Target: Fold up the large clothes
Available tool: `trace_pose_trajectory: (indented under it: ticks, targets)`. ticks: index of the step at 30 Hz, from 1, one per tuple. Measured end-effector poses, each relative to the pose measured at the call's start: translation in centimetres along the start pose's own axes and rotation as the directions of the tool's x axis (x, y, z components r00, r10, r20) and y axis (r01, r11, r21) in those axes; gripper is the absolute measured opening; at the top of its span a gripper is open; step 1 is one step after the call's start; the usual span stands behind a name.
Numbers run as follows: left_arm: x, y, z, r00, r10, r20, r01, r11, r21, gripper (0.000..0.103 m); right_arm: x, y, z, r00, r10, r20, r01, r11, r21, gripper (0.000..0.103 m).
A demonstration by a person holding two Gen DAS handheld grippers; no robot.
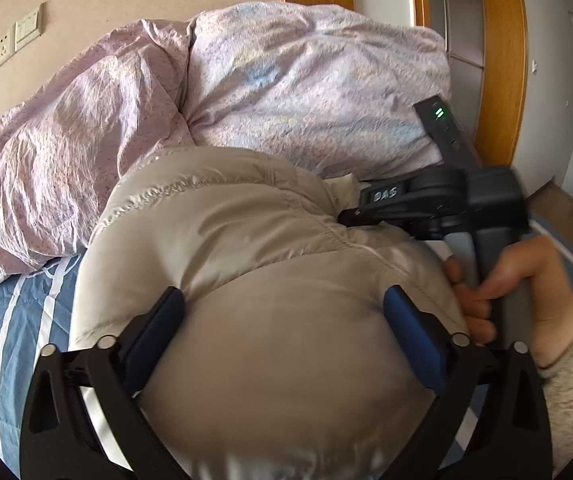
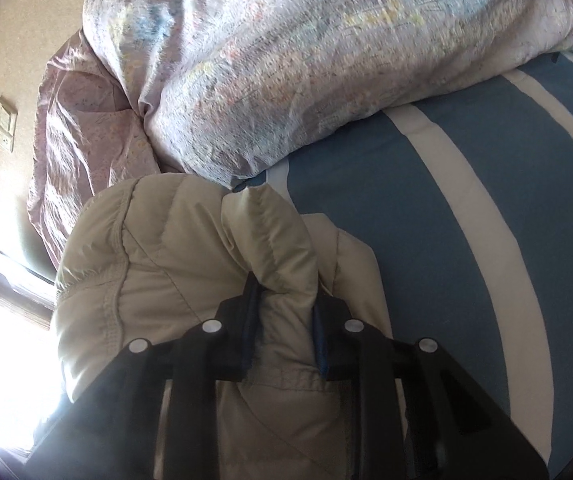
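Note:
A beige puffer jacket (image 1: pixel 246 264) lies bunched on the blue striped bed sheet (image 1: pixel 10 320). My left gripper (image 1: pixel 284 300) is open, its blue pads straddling a wide bulge of the jacket. My right gripper (image 2: pixel 286 300) is shut on a padded fold of the jacket (image 2: pixel 190 264), pinched between its blue pads. In the left wrist view the right gripper (image 1: pixel 350 216) reaches in from the right, held by a hand (image 1: pixel 518 288), its tips at the jacket's far edge.
A crumpled pink floral duvet (image 1: pixel 246 80) is heaped behind the jacket, against the wall; it also shows in the right wrist view (image 2: pixel 306 68). The blue and white striped sheet (image 2: pixel 466 220) spreads to the right. A wooden door frame (image 1: pixel 502 60) stands behind.

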State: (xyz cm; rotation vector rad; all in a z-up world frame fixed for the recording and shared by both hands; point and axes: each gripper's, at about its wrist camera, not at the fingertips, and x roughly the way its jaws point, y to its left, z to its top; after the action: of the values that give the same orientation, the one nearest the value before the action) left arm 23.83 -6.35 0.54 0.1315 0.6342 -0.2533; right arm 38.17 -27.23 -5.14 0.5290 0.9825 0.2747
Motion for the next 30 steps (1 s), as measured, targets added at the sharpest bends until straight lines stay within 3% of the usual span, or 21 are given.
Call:
trace_pose_trajectory:
  ticks: [2,5,8,11,13,15,17,23,27,30]
  targets:
    - [-2.5,0.6,0.4,0.998,-0.035,0.042,0.036,0.999,-0.019,0.093,0.1,0.0,0.0,1.000,-0.006,0.001,0.006,1.000,0.002,0.023]
    - [-5.3,2.6,0.7,0.994,0.026,0.108,-0.023,0.999,-0.036,0.096,0.1,-0.1,0.1,1.000,0.000,0.004,0.000,1.000,0.014,0.023]
    - [-4.0,4.6,0.7,0.997,0.069,0.042,-0.067,0.997,-0.047,0.097,0.1,-0.1,0.2,1.000,0.004,0.006,-0.004,1.000,0.021,0.024]
    - [-1.3,5.7,-0.2,0.998,0.014,-0.069,-0.021,0.996,-0.090,0.098,-0.9,0.3,0.2,1.000,0.004,0.008,-0.005,1.000,0.019,0.029]
    - [-0.8,5.5,-0.6,0.997,0.036,-0.070,-0.041,0.996,-0.077,0.100,-2.5,0.4,0.0,1.000,0.001,0.012,-0.001,1.000,0.026,0.047]
    - [-0.6,5.5,-0.7,0.997,0.036,-0.072,-0.041,0.996,-0.082,0.100,-4.1,0.4,-0.5,1.000,0.027,0.014,-0.027,0.999,0.018,0.056]
    - [-0.6,5.7,-0.6,0.996,0.033,-0.078,-0.040,0.995,-0.086,0.100,-5.7,0.0,-1.3,0.997,0.082,0.007,-0.082,0.997,0.011,0.057]
    - [-0.5,6.0,-0.7,0.995,0.042,-0.087,-0.050,0.995,-0.091,0.101,-6.1,-1.1,-3.5,0.995,0.092,-0.048,-0.093,0.996,-0.017,0.059]
    - [-0.4,5.8,-0.6,0.995,0.047,-0.092,-0.055,0.995,-0.087,0.101,-5.7,-0.4,-4.5,0.997,0.065,-0.032,-0.068,0.994,-0.085,0.026]
    - [-0.3,5.3,-0.6,0.994,0.061,-0.094,-0.068,0.995,-0.070,0.101,-5.0,-0.3,-4.8,0.999,0.006,-0.039,-0.010,0.996,-0.086,0.019]
